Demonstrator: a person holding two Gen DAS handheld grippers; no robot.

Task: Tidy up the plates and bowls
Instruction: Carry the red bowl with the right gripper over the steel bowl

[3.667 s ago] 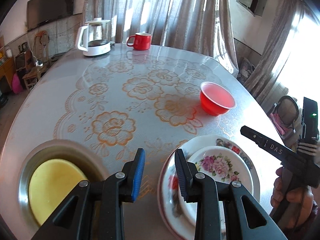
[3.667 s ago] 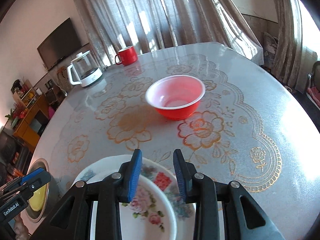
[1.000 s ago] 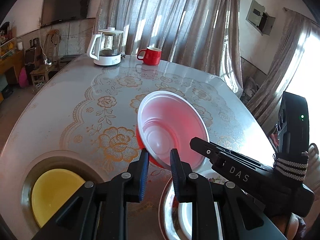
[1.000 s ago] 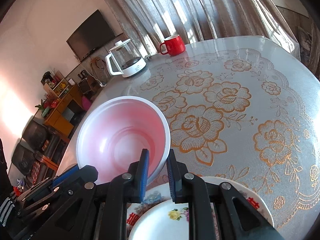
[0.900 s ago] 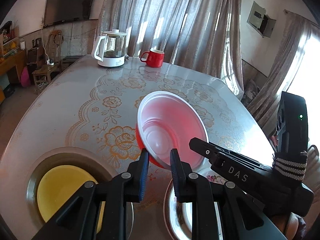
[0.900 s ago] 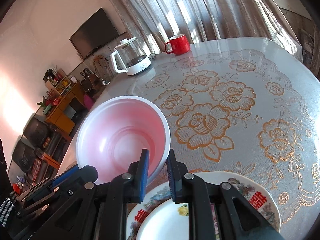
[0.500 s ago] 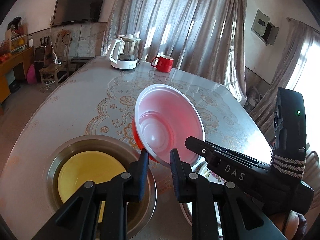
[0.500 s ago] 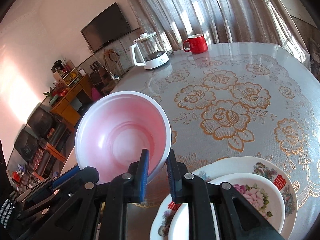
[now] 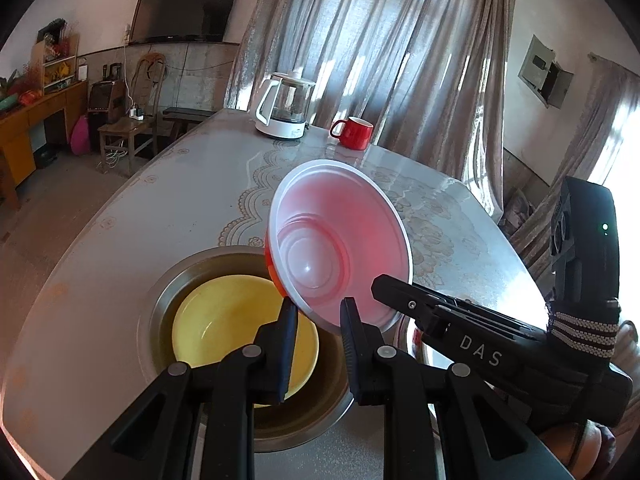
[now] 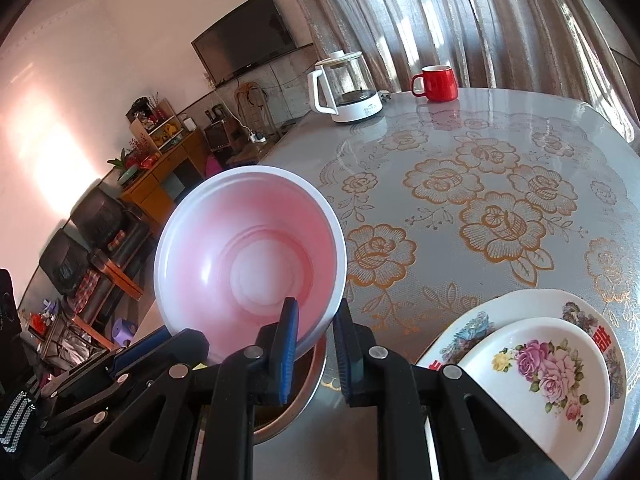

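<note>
The right gripper (image 10: 314, 334) is pinching the rim of the red plastic bowl with a white inside (image 10: 250, 260) — tilted, raised over the yellow bowl (image 9: 228, 320) nested in a steel basin (image 9: 160, 304). The left gripper (image 9: 316, 330) is bracketing the rim too; whether it is clamping is unclear.

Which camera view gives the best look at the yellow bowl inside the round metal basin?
The left wrist view. There the yellow bowl lies open to sight in the round metal basin, below the red plastic bowl. In the right wrist view only the basin's rim shows, and the yellow bowl is hidden.
</note>
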